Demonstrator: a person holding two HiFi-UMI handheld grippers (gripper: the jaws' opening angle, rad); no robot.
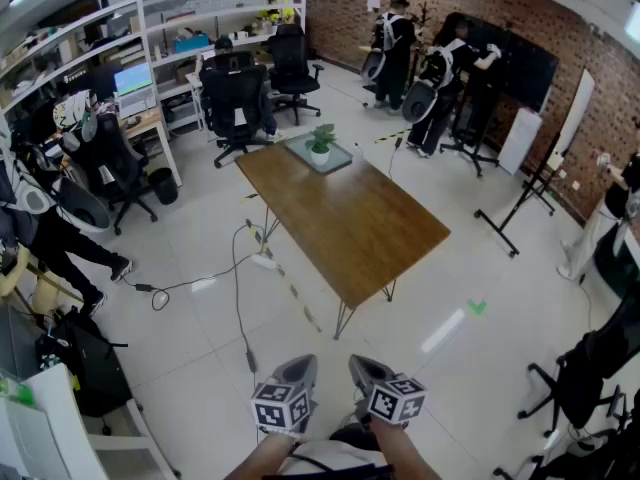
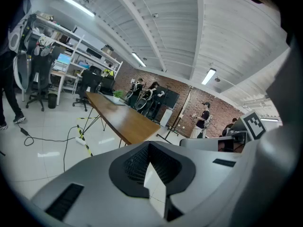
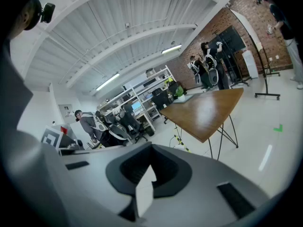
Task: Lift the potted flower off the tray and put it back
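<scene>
The left gripper [image 1: 296, 370] and the right gripper [image 1: 366, 371] are held side by side, close to the person's body and tilted a little downward. Each has its jaws drawn together with nothing between them. Both are over bare floor [image 1: 200, 348], well short of the near corner of the wooden table [image 1: 350, 218]. The potted flower [image 1: 321, 145] stands upright on its tray [image 1: 304, 155] at the far end of that table, well ahead of both grippers and out of their reach. A cable [image 1: 238, 298] runs across the floor ahead of the left gripper. Office chairs [image 1: 235, 108] stand beyond the table's far end.
</scene>
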